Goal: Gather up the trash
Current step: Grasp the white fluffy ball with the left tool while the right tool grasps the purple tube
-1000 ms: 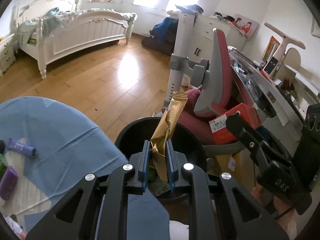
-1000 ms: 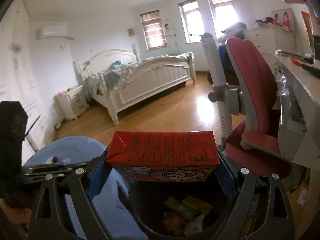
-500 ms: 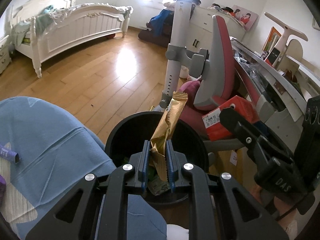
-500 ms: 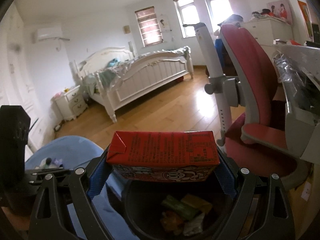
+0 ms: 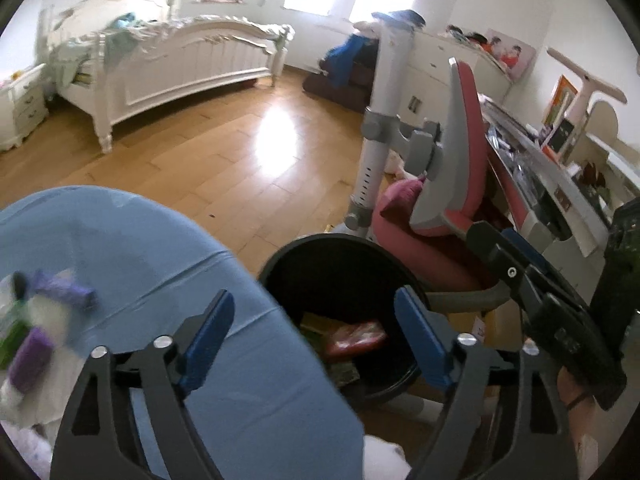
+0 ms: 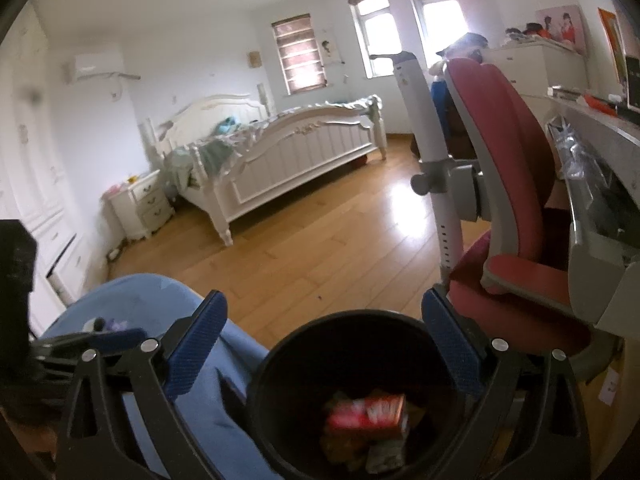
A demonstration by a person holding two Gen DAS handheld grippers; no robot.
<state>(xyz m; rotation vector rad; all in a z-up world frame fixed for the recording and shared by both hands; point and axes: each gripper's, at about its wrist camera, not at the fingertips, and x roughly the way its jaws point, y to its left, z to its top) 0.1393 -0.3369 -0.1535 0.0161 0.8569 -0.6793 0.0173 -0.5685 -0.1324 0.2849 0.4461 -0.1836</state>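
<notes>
A black round trash bin (image 5: 340,248) stands on the floor beside the blue-covered table (image 5: 120,248). It also shows in the right wrist view (image 6: 320,332). The red carton (image 6: 366,414) lies inside it on other wrappers, and shows in the left wrist view (image 5: 354,336) too. My left gripper (image 5: 316,328) is open and empty above the bin's near rim. My right gripper (image 6: 324,332) is open and empty above the bin. The right gripper (image 5: 532,276) shows at the right of the left wrist view. Purple and green trash items (image 5: 60,292) lie on the table at the left.
A red and grey desk chair (image 6: 508,184) stands just right of the bin, with a cluttered desk (image 6: 600,128) behind it. A white bed (image 6: 280,148) and nightstand (image 6: 140,204) stand across the wooden floor (image 6: 320,232).
Both grippers opened. The golden wrapper left the left gripper and the red carton left the right gripper; the carton now lies in the bin. The left view swung slightly left.
</notes>
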